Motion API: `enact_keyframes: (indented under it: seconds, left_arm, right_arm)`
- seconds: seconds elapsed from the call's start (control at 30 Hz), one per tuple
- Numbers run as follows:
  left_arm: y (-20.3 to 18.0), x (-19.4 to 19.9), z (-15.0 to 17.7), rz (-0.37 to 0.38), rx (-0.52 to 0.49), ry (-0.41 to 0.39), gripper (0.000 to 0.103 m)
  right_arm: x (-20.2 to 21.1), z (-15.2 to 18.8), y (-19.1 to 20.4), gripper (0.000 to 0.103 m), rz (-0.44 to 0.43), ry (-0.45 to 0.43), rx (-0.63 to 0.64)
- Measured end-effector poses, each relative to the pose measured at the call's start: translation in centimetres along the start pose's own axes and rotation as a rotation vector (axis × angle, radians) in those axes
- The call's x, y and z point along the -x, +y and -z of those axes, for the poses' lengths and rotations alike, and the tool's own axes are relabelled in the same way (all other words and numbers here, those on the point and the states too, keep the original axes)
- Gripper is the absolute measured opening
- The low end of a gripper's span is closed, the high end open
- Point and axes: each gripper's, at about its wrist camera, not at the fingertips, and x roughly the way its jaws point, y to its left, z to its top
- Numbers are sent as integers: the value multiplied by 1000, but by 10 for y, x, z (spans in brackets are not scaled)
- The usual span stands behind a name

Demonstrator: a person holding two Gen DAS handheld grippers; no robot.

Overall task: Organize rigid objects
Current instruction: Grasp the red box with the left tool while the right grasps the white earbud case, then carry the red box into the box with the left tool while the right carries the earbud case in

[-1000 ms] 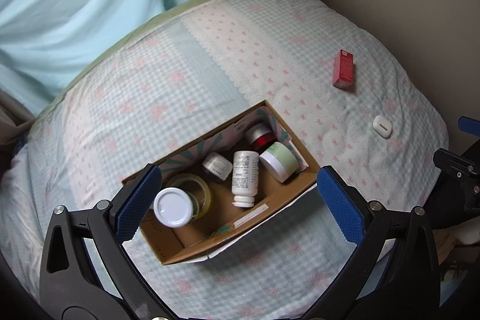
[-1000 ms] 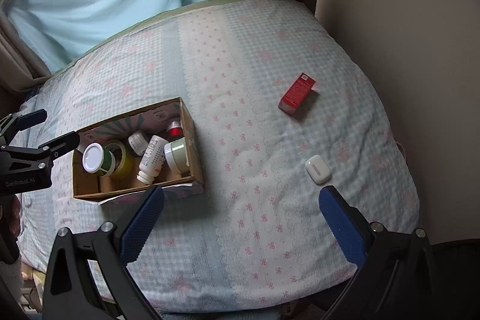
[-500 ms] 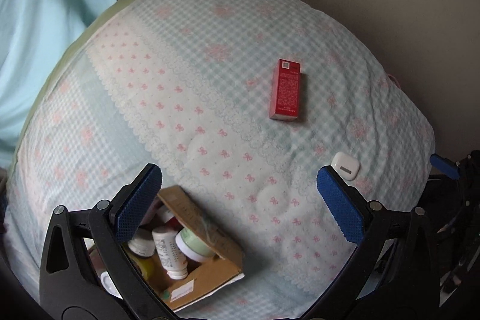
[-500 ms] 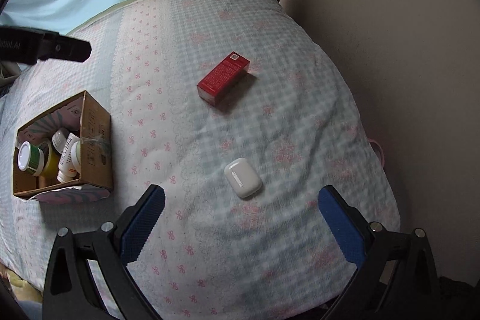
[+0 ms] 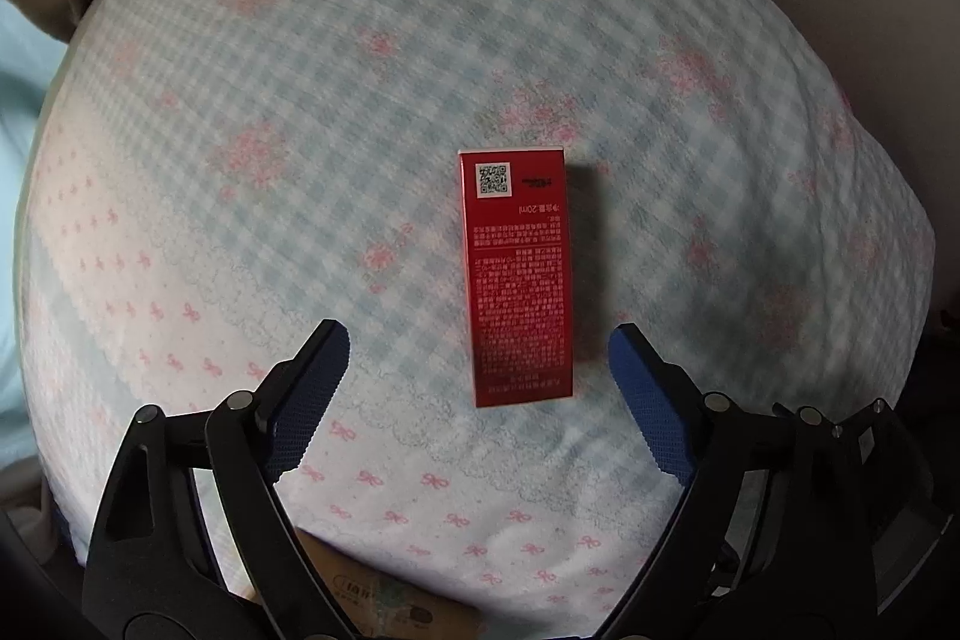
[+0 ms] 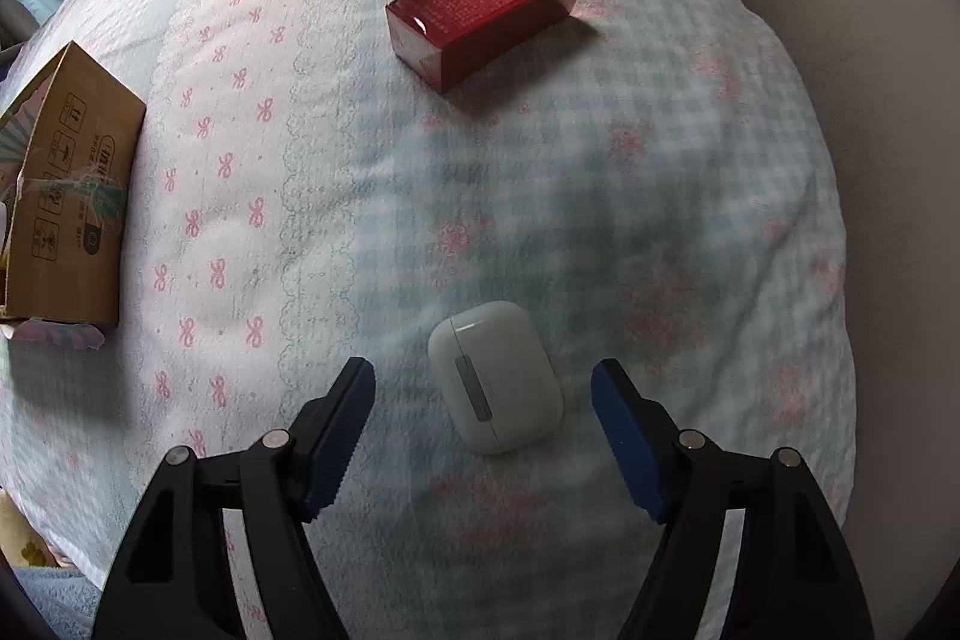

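**Both tongs closing in on bed items**

The red box (image 5: 519, 280) is lying flat on the bed (image 5: 240, 100), its near end between your left tongs (image 5: 480, 388), which are closing, no contact yet. The white earbud case (image 6: 495, 376) is sitting between your right tongs (image 6: 483, 430), also closing, not touching. Keep centring on each before pinching. The cardboard box (image 6: 66, 196) is waiting well left; open bedspread between.

Home bedroom — patterned quilt (image 6: 540, 196) (bows), curtain (image 5: 24, 58)
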Motion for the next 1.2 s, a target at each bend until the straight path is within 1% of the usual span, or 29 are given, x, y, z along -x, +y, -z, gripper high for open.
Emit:
enact_keyframes:
  seconds: [0.07, 0.13, 0.2, 0.3, 0.5, 0.6, 0.7, 0.77, 1.03, 1.2]
  left_arm:
    - [-4, -17, -8, -5, -17, 32, 81]
    - [-7, -32, -14, -18, -22, 67, 72]
    - [-6, -42, -18, -15, -14, 88, 65]
    - [-6, -48, -23, -3, -10, 96, 61]
    - [-21, -57, -36, -10, -36, 107, 41]
    - [-29, -58, -40, -28, -51, 100, 40]
    - [-33, -57, -38, -26, -50, 90, 38]
    - [-32, -52, -33, -14, -32, 78, 38]
    - [-32, -19, -12, -6, 8, 11, 38]
    - [-28, 13, 6, 5, 68, -32, 38]
  right_arm:
    - [-12, -3, -1, 67, -11, 15, 21]
    - [-22, -5, -2, 57, -31, 28, 42]
    - [-28, -6, -3, 52, -44, 42, 65]
    - [-32, -7, -5, 47, -48, 50, 90]
    - [-36, -5, -4, 44, -44, 55, 126]
    - [-36, -4, -4, 44, -48, 51, 124]
    - [-36, -4, -5, 43, -50, 45, 113]
    - [-33, -5, -7, 43, -40, 36, 104]
    - [-14, -15, -19, 43, -23, -2, 71]
    - [4, -19, -22, 42, -11, -25, 57]
